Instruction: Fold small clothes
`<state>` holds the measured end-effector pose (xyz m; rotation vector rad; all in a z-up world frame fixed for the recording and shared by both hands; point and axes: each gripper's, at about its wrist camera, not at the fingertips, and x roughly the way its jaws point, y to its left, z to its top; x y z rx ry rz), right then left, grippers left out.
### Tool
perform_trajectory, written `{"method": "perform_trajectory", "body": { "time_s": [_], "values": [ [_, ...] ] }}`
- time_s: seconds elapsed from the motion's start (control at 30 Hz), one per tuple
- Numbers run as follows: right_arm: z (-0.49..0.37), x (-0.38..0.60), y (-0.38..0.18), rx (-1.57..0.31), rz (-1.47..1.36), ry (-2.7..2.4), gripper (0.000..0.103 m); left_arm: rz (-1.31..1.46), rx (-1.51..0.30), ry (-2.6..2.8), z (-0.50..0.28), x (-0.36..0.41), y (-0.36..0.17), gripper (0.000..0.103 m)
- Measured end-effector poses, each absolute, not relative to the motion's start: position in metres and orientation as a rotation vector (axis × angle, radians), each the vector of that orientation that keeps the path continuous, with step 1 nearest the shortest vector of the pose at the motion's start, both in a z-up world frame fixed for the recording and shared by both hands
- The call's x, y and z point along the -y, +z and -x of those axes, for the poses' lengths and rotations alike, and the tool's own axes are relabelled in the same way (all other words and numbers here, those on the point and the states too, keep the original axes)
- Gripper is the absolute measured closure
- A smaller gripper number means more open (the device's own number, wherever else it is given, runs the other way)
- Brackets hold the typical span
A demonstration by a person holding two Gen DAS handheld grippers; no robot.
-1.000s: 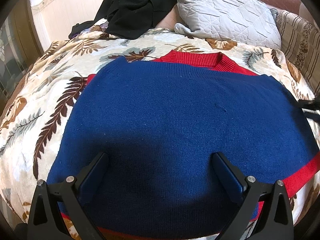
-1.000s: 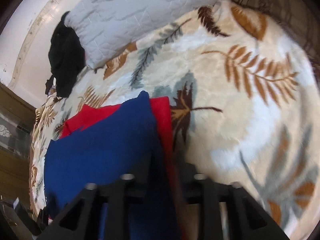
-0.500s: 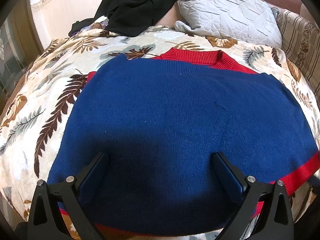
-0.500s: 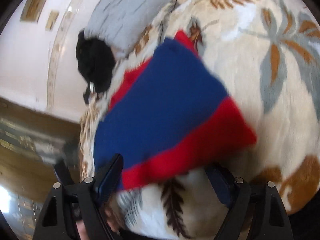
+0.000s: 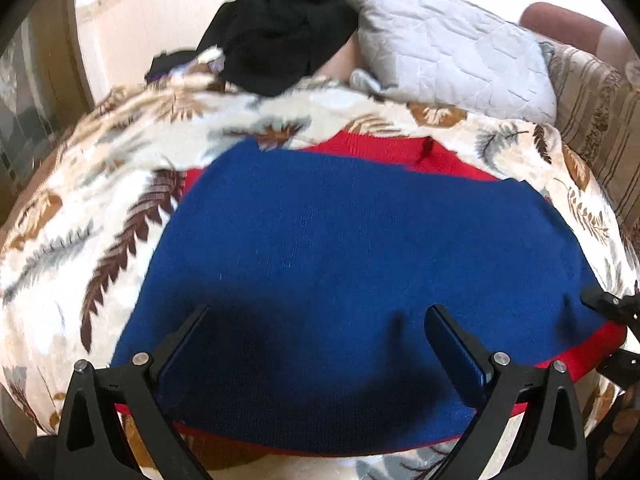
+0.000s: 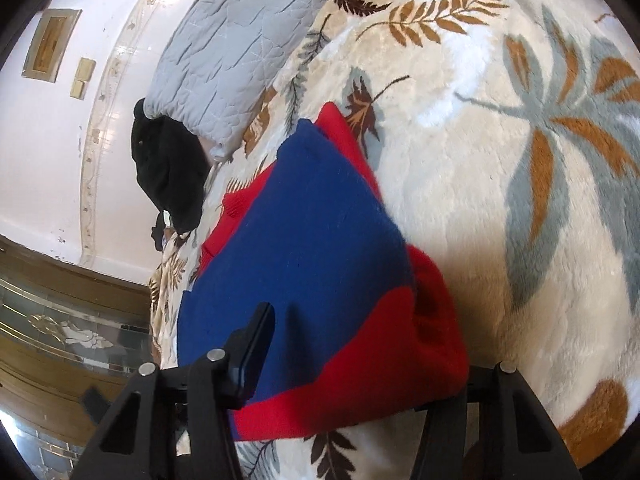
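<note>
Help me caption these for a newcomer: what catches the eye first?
The blue and red knit sweater dominates, spread flat on the leaf-patterned plush blanket. Behind it, a grey quilted pillow lies beside a heap of black clothes. The right gripper straddles the sweater's red-banded corner, open, its fingers against the knit.

I can read no writing, label, brand, number or sign anywhere in what my two cameras show.
</note>
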<state>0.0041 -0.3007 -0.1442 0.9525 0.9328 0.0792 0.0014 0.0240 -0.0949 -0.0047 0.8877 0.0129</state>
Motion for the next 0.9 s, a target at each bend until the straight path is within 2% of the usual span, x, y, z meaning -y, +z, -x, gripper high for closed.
{"method": "perform_trajectory", "body": {
  "time_s": [0.07, 0.13, 0.17, 0.27, 0.37, 0.47, 0.53, 0.6, 0.67, 0.73, 0.9],
  "values": [
    [-0.008, 0.297, -0.143, -0.936, -0.919, 0.077, 0.045, -0.042, -0.978, -0.007, -0.011, -0.017, -0.119, 0.000],
    [-0.015, 0.292, -0.140, -0.967, -0.832, 0.054, 0.073, -0.101, -0.925, -0.008, -0.007, -0.012, -0.125, 0.000],
    [-0.017, 0.291, -0.139, -0.978, -0.811, 0.055, 0.085, -0.101, -0.933, -0.008, -0.006, -0.011, -0.123, 0.000],
    [-0.028, 0.280, -0.114, -0.973, -0.683, 0.046, 0.088, -0.033, -0.951, -0.035, -0.009, -0.023, -0.117, 0.000],
    [-0.040, 0.244, -0.054, -0.857, -0.491, 0.086, 0.089, 0.120, -0.915, -0.025, 0.000, -0.055, -0.101, 0.000],
    [-0.053, 0.179, -0.003, -0.744, -0.293, 0.183, 0.092, 0.323, -0.837, 0.004, 0.019, -0.111, -0.078, 0.000],
    [-0.050, 0.126, 0.008, -0.710, -0.162, 0.270, 0.092, 0.406, -0.804, 0.020, 0.028, -0.143, -0.070, 0.000],
    [-0.043, 0.071, -0.004, -0.721, -0.030, 0.364, 0.092, 0.499, -0.775, 0.011, 0.036, -0.174, -0.067, 0.000],
    [-0.040, 0.015, -0.048, -0.820, 0.136, 0.455, 0.092, 0.557, -0.770, -0.003, 0.036, -0.195, -0.068, 0.000],
    [-0.044, -0.008, -0.099, -0.972, 0.156, 0.502, 0.092, 0.594, -0.787, -0.030, 0.034, -0.207, -0.074, 0.000],
    [-0.046, 0.002, -0.085, -0.927, 0.077, 0.516, 0.092, 0.653, -0.822, -0.182, 0.013, -0.202, -0.079, 0.000]
  ]
}}
